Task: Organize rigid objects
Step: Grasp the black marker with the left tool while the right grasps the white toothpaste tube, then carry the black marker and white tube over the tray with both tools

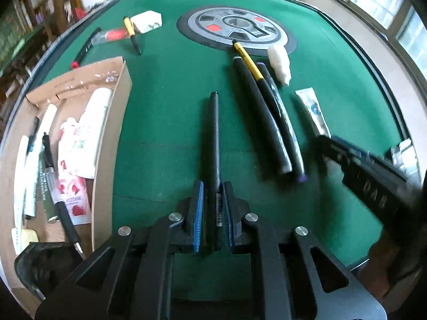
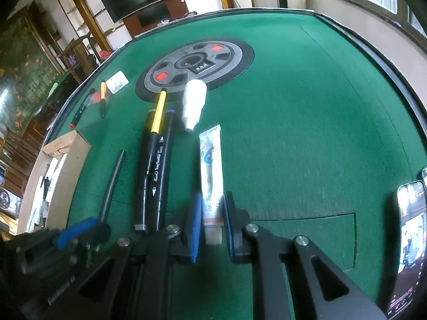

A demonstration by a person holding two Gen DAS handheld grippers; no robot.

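Black pen (image 1: 214, 133) lies lengthwise on green felt table (image 1: 165, 106), near end between blue pads of left gripper (image 1: 213, 213), jaws nearly shut, clamped on it. Right gripper (image 2: 212, 221) jaws narrow, pinching cap end of white tube (image 2: 210, 165) lying flat. Two black markers (image 2: 156, 170) side by side between pen and tube, yellow-black pen (image 2: 157, 114) resting across them. White bottle (image 2: 194, 104) on its side beyond. Cardboard box (image 1: 106, 138) left of pen, holding pens and sachets.

Both the left gripper (image 1: 212, 213) and the right gripper (image 2: 212, 224) have black angular linkage arms, round silver screws, and blue ribbed pads (image 1: 198, 213) on the fingers.
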